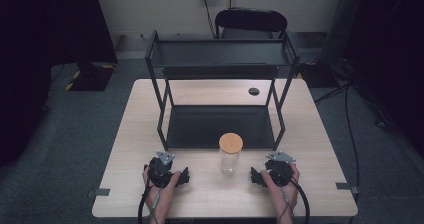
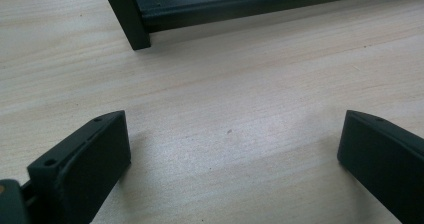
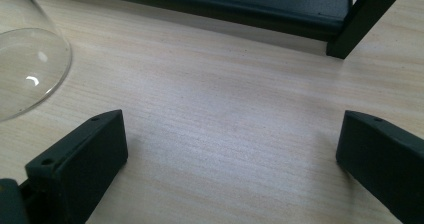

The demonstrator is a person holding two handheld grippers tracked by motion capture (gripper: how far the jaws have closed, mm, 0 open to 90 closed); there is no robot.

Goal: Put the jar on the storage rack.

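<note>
Left gripper (image 1: 167,173): jaws wide apart, over bare table (image 1: 310,134).
Right gripper (image 1: 272,172): jaws wide apart (nothing between).
Jar (image 1: 230,154): upright between both grippers, lidded.
Rack (image 1: 220,124): beyond both.

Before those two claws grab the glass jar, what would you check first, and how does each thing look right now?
1. Left claw open: ok.
2. Right claw open: ok.
3. Jar upright on the table: ok.
4. Wooden lid on the jar: ok; how tight, cannot tell.
5. Jar apart from the black shelf rack: ok.
6. Jar empty: looks so, cannot tell for sure.
</note>
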